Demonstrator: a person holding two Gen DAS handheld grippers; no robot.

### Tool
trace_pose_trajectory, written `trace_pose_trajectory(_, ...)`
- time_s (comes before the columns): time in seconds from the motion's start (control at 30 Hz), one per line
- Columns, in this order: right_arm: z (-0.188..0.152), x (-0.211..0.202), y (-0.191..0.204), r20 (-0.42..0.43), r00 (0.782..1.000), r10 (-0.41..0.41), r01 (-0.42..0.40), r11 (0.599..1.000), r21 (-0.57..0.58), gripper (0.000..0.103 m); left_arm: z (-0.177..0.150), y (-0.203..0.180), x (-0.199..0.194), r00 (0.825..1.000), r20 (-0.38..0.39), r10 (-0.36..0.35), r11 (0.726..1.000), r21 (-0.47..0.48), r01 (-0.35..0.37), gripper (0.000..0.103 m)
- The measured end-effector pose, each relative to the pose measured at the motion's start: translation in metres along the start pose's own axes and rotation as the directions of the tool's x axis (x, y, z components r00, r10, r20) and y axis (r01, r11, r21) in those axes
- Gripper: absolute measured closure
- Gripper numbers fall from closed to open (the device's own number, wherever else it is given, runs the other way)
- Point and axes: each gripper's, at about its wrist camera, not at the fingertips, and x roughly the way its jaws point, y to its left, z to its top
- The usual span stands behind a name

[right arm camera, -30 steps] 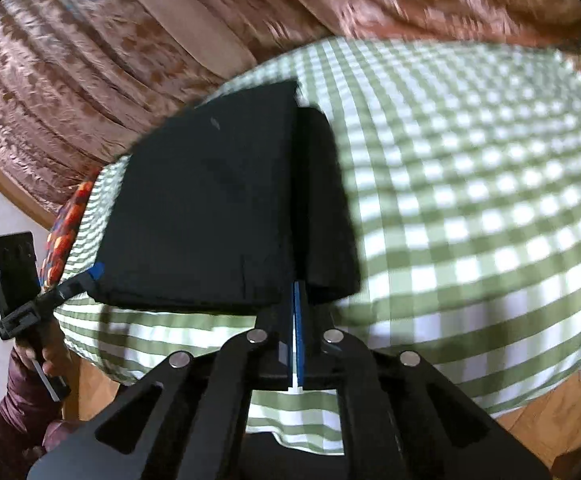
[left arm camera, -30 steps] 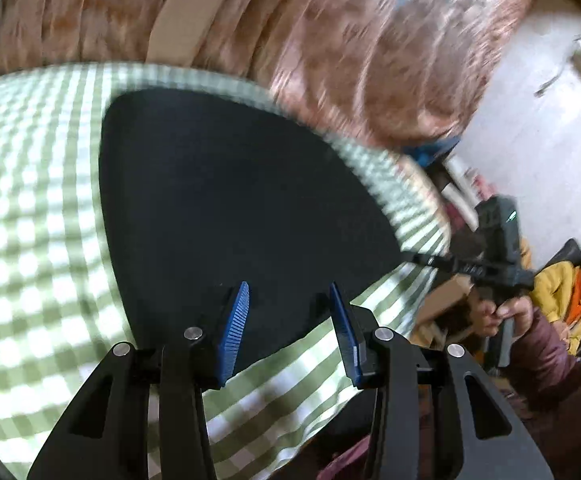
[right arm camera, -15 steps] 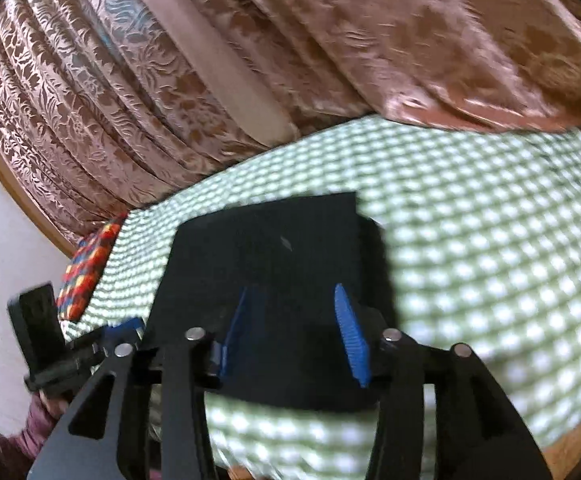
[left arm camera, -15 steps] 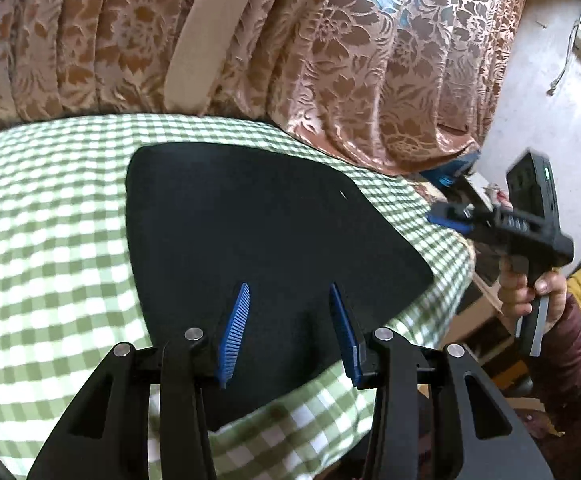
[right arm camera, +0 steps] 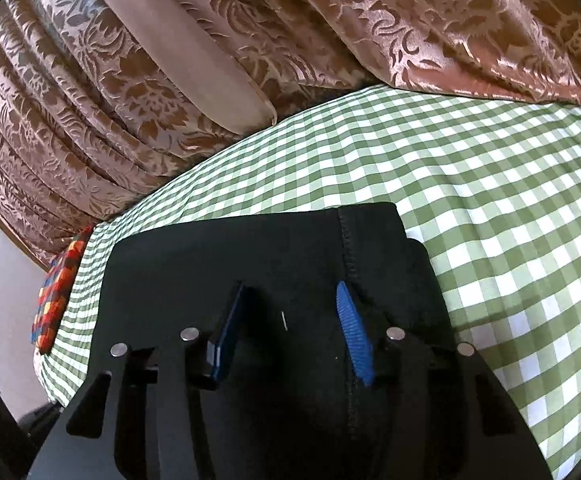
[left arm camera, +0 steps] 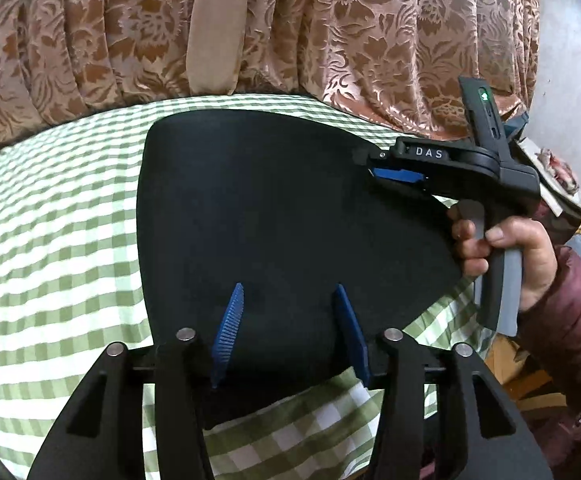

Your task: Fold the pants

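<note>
Our green checked tablecloth (right arm camera: 490, 168) fills the table under the patterned curtain (left arm camera: 330, 32), and on it the black pants (left arm camera: 270, 208) lie flat in a compact folded stack near the front edge. We hold the left gripper (left arm camera: 288, 304) and the right gripper (right arm camera: 292, 316) above the cloth, both with jaws spread wide and empty. To finish well, we should press the stitched seam (right arm camera: 346, 240) side flat and square the layers.

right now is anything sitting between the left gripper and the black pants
Nothing visible. The open left gripper hovers directly over the folded black pants on the checked cloth; the right gripper is off by their far edge.
</note>
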Motion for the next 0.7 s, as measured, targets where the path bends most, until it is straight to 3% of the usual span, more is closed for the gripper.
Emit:
trace_pose_trajectory(0.23, 0.000, -0.009, 0.009, -0.004, 1.000, -0.017, 0.017, 0.999, -0.031, 0.054, 0.005, 0.001, -0.006, 0.999, 0.007, 0.053, 0.999, 0.009, -0.053, 0.053)
trace_pose_trajectory(0.4, -0.003, -0.022, 0.011, 0.002, 1.000, -0.025, 0.025, 0.999, -0.044, 0.040, 0.007, 0.010, -0.016, 0.997, 0.024, 0.073, 0.997, -0.022, -0.073, 0.046)
trace_pose_trajectory(0.63, -0.016, -0.042, -0.009, -0.007, 0.997, -0.083, 0.083, 0.996, -0.030, 0.032, 0.009, 0.019, -0.026, 0.993, 0.041, 0.114, 0.993, -0.040, -0.112, 0.045)
trace_pose_trajectory(0.7, -0.018, -0.044, -0.020, -0.026, 0.996, -0.080, 0.080, 0.997, -0.018, 0.031, 0.009, 0.023, -0.027, 0.992, 0.045, 0.120, 0.992, -0.047, -0.118, 0.038)
